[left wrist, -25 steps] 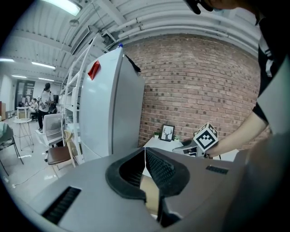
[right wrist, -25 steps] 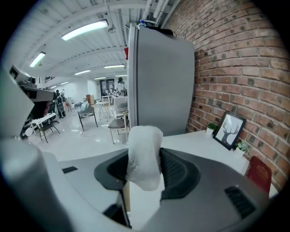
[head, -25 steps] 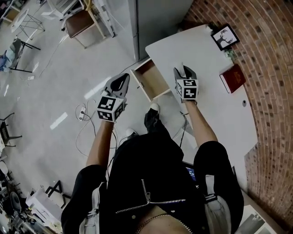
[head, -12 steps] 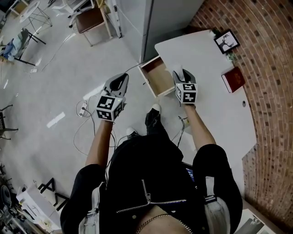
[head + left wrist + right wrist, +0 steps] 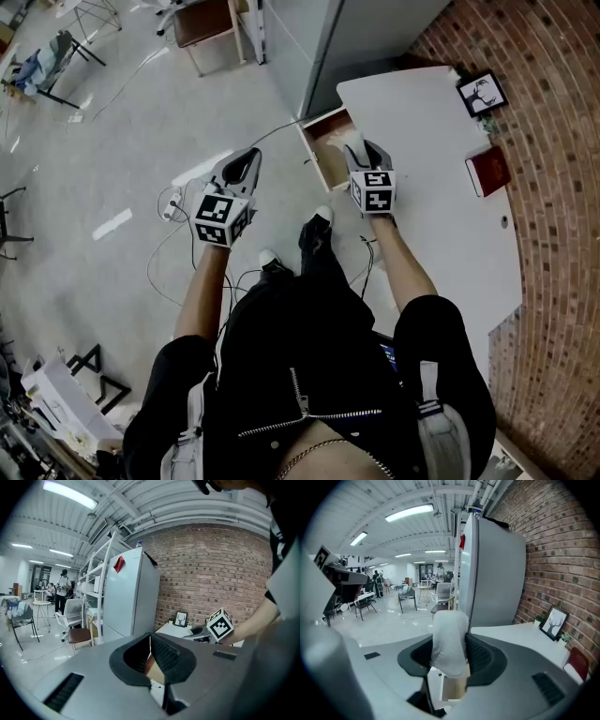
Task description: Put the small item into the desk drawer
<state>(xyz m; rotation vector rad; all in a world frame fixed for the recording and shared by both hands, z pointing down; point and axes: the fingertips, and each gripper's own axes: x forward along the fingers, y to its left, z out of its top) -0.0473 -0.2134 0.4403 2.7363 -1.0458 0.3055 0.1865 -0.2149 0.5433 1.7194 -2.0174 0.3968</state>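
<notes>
My right gripper (image 5: pixel 360 148) is shut on a small white wrapped item (image 5: pixel 449 641), which fills the gap between its jaws. In the head view the small item (image 5: pixel 353 141) hangs over the right part of the open wooden drawer (image 5: pixel 325 153) at the front of the white desk (image 5: pixel 441 178). Under the item in the right gripper view shows the brown drawer (image 5: pixel 454 686). My left gripper (image 5: pixel 247 157) is held over the floor, left of the drawer, its jaws closed to a point with nothing in them; in its own view the left gripper (image 5: pixel 150 641) looks past the desk.
A framed picture (image 5: pixel 482 94) and a red book (image 5: pixel 489 171) lie on the desk by the brick wall. A grey refrigerator (image 5: pixel 347 37) stands behind the drawer. Cables and a power strip (image 5: pixel 172 202) trail on the floor; a chair (image 5: pixel 202 19) stands farther off.
My right gripper has carried the white item from the desk edge leftward over the open drawer. The left gripper has stayed about where it was.
</notes>
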